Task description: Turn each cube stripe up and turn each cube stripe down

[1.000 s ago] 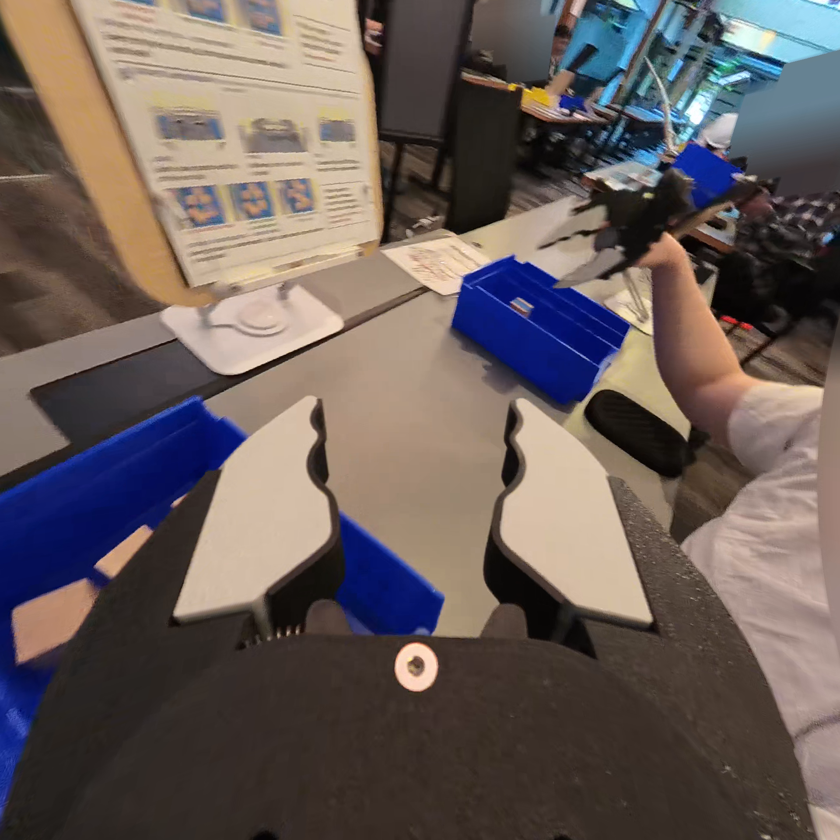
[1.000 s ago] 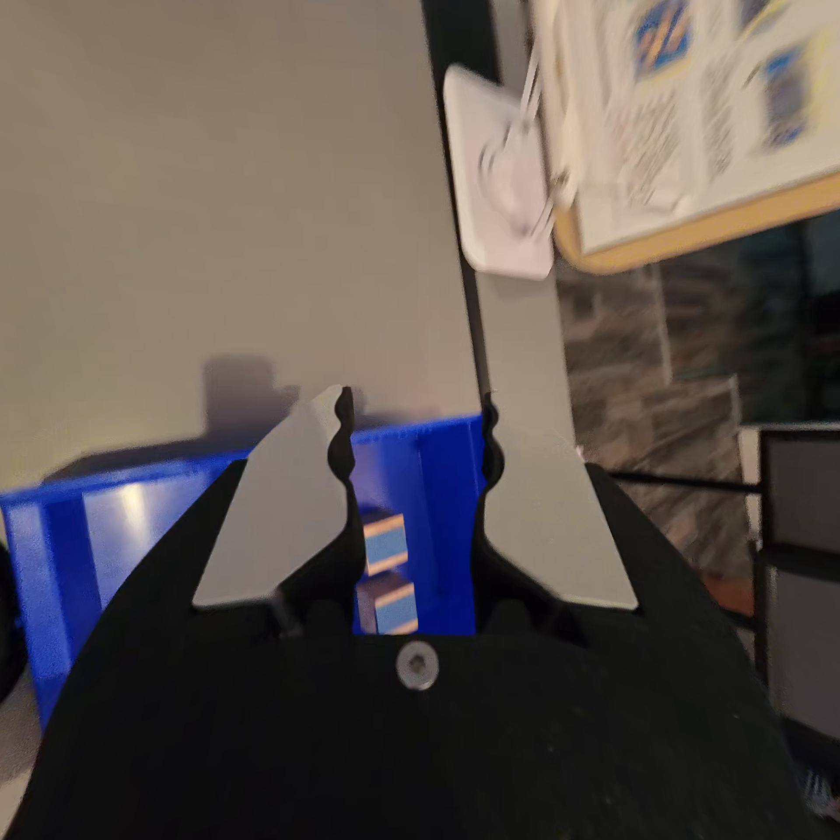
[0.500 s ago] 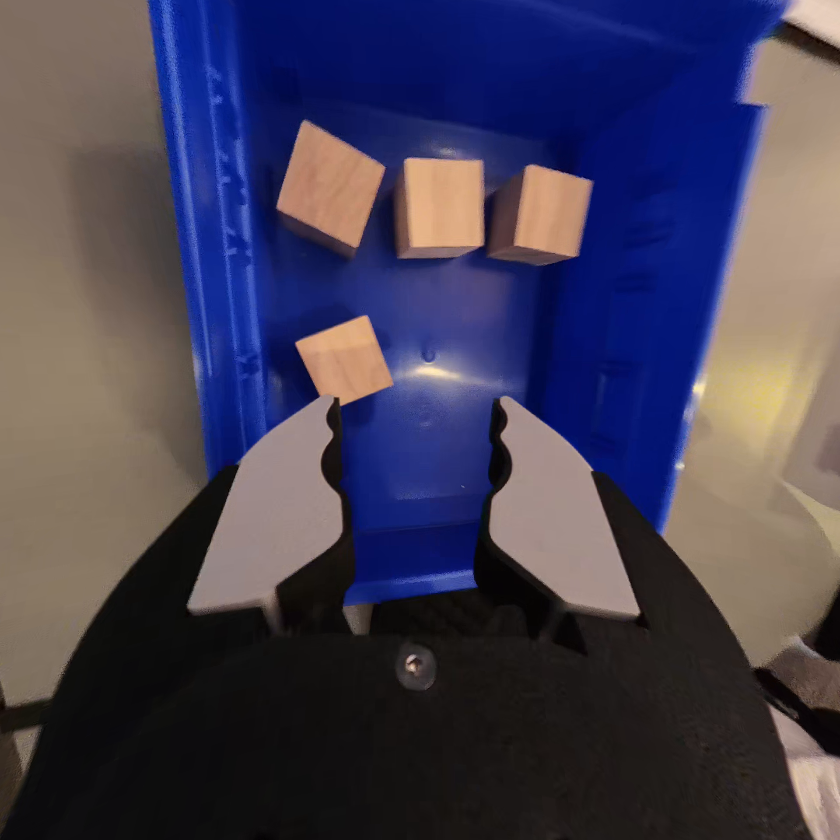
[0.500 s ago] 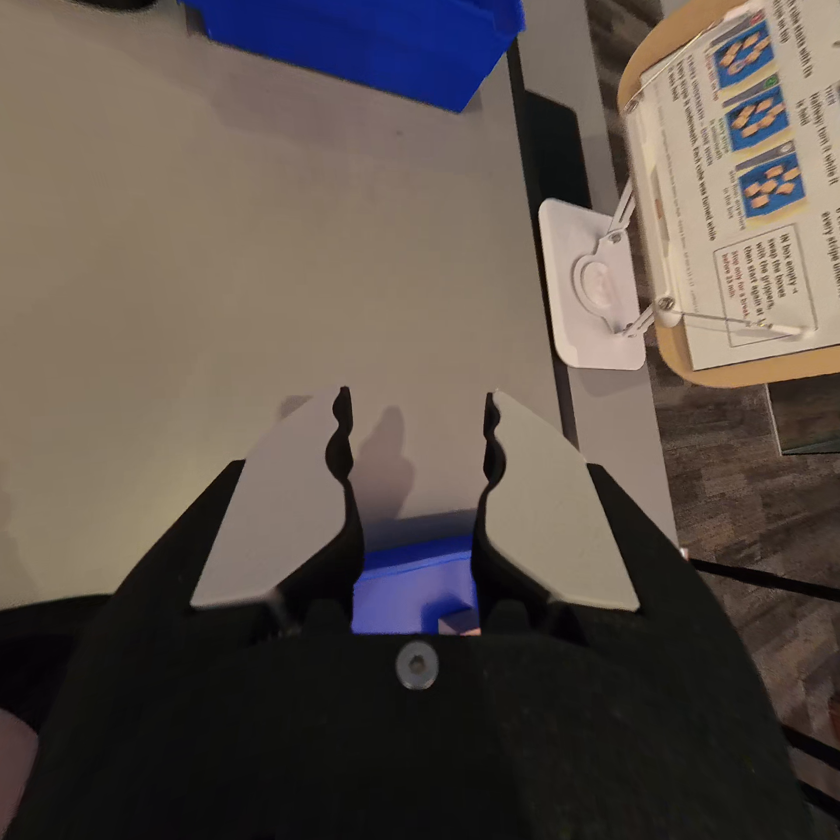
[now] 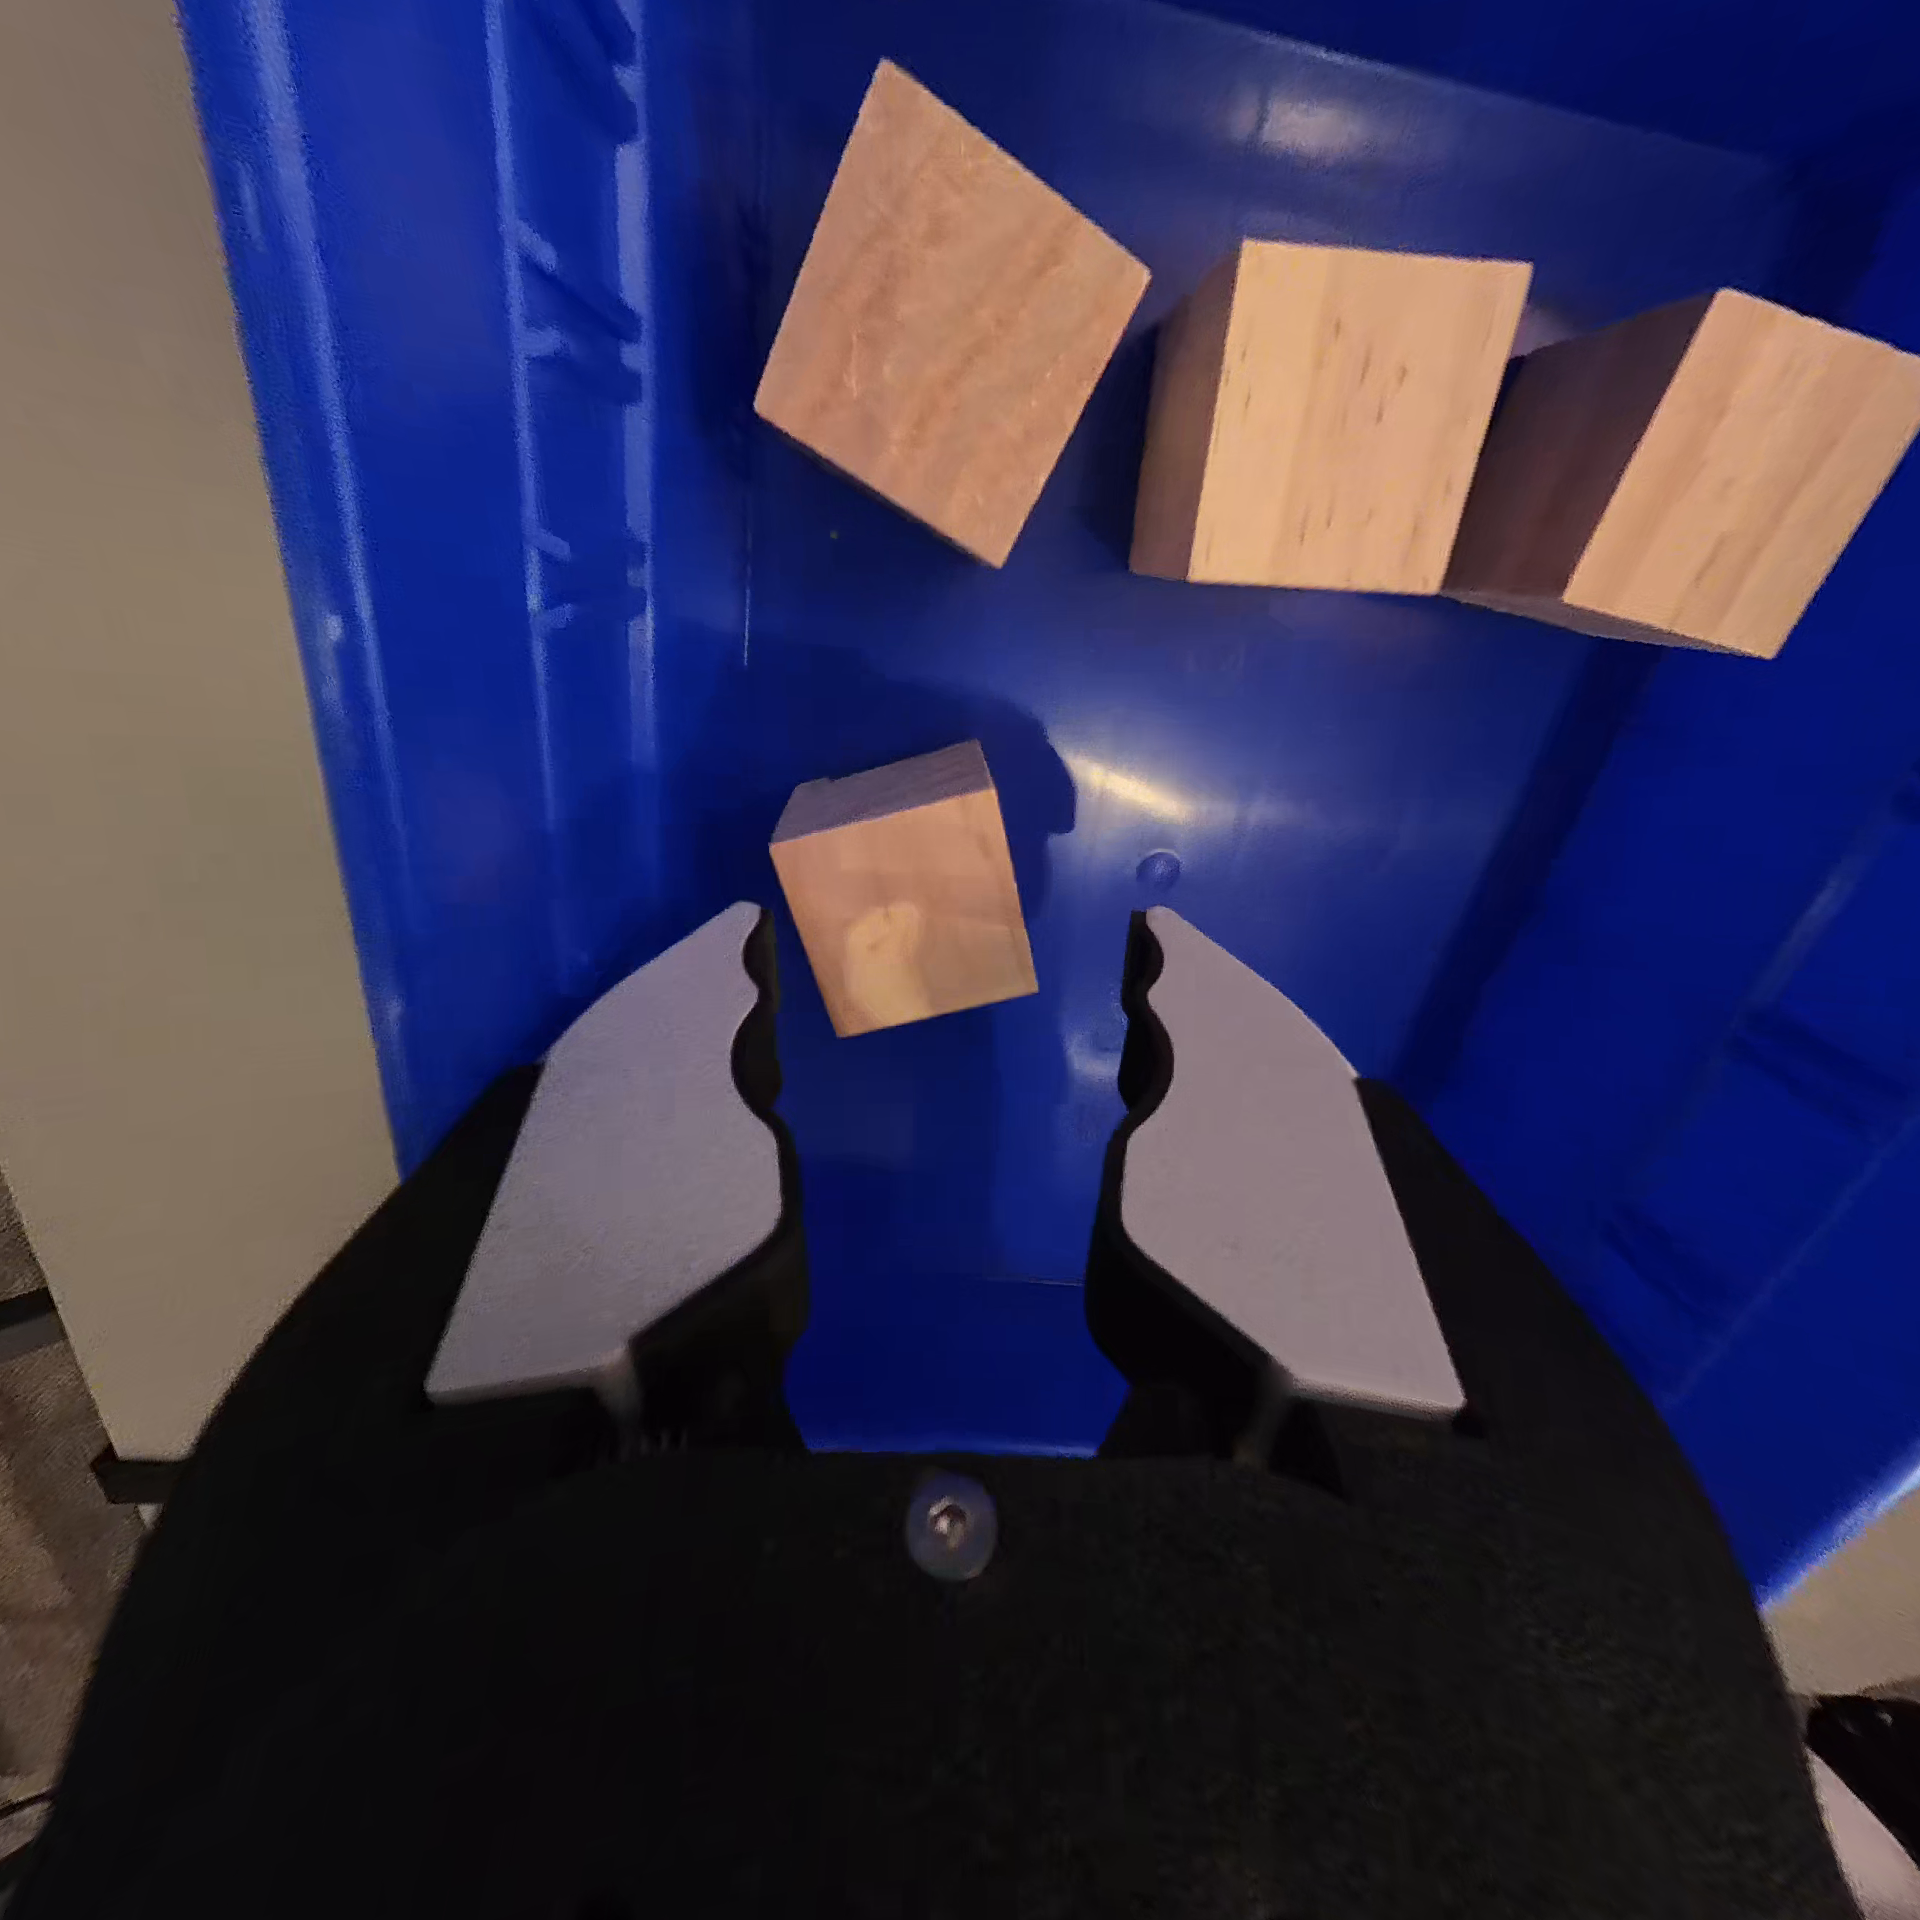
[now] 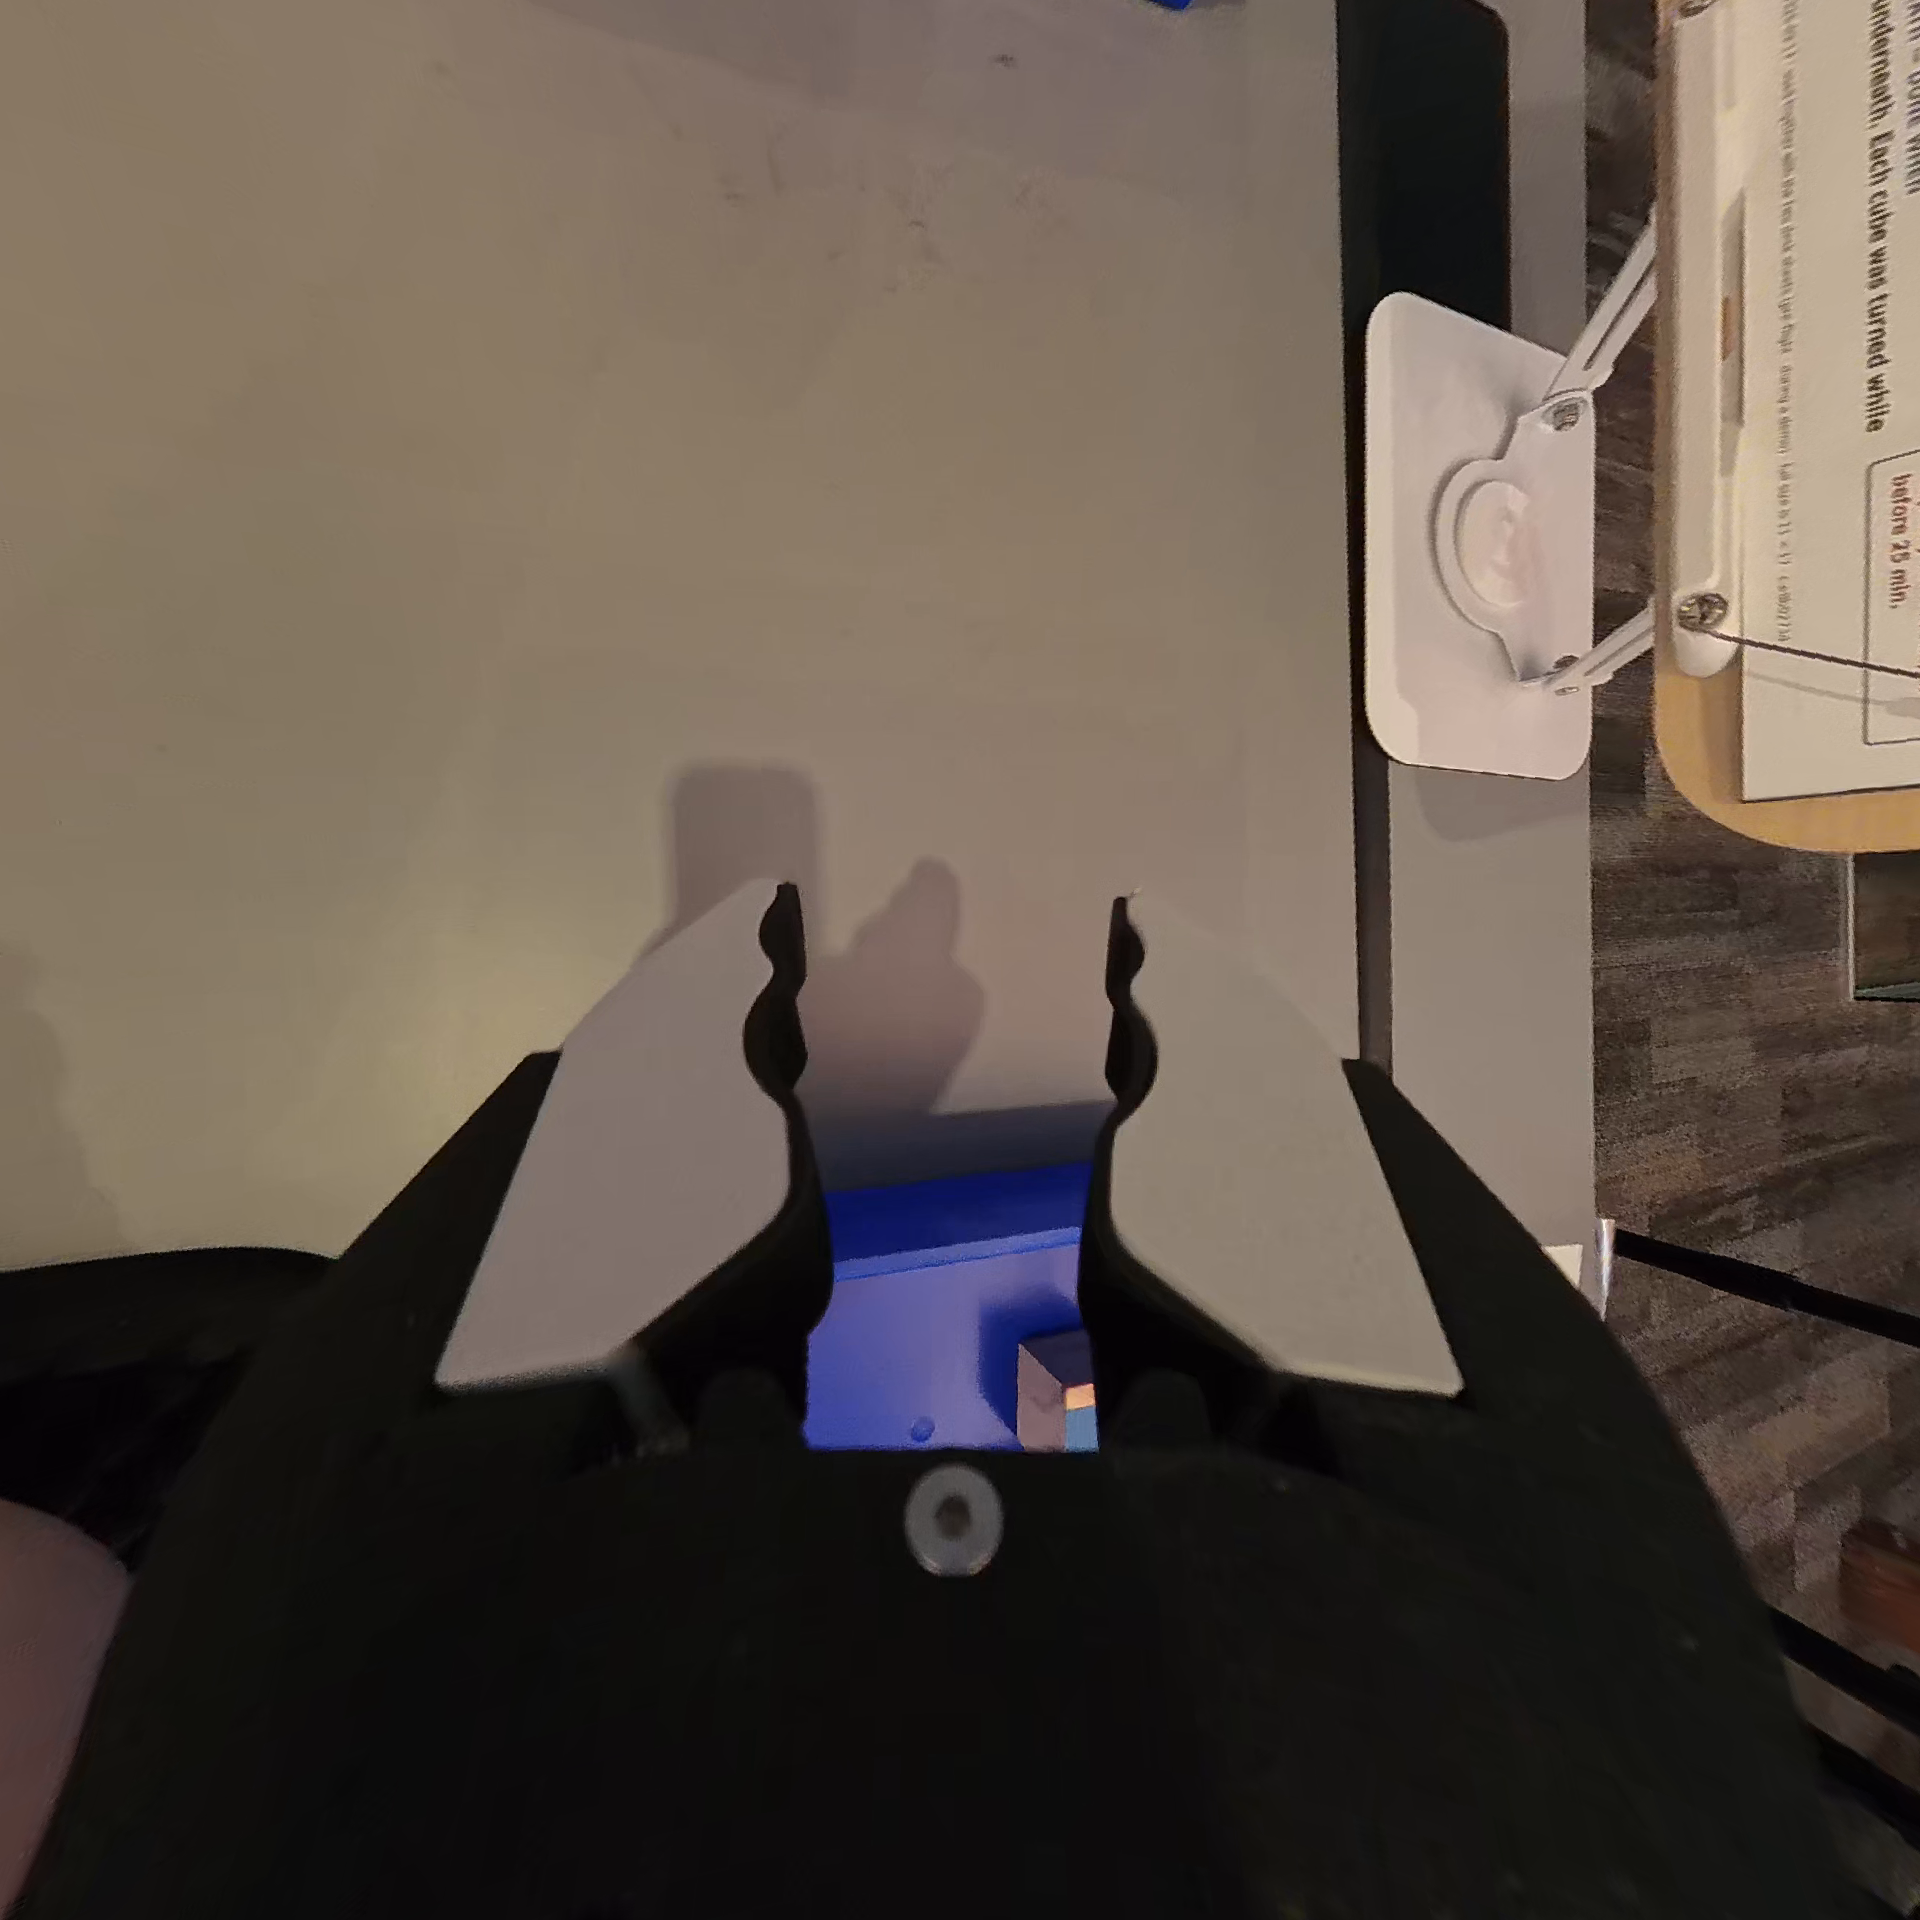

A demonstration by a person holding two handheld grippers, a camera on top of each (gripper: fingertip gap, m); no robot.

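In the left wrist view, a blue bin (image 5: 499, 540) holds several plain-faced wooden cubes, no stripe showing. Three lie in a far row: left cube (image 5: 945, 312), middle cube (image 5: 1340, 416), right cube (image 5: 1714, 468). A nearer cube (image 5: 909, 904) lies just beyond my open left gripper (image 5: 951, 925), close to its left fingertip, not touching. In the right wrist view, my right gripper (image 6: 951, 904) is open and empty above the grey table (image 6: 520, 468). Behind its fingers a second blue bin (image 6: 935, 1216) shows one cube with a blue stripe (image 6: 1065, 1397).
A white stand base (image 6: 1475, 540) holds a wooden board with an instruction sheet (image 6: 1808, 416) at the table's right edge in the right wrist view. A dark strip (image 6: 1423, 156) runs along that edge. Dark floor lies beyond.
My left gripper swung down from facing the room to above the bin, then dropped closer to the near cube. My right gripper tilted from its bin out over the table and moved lower.
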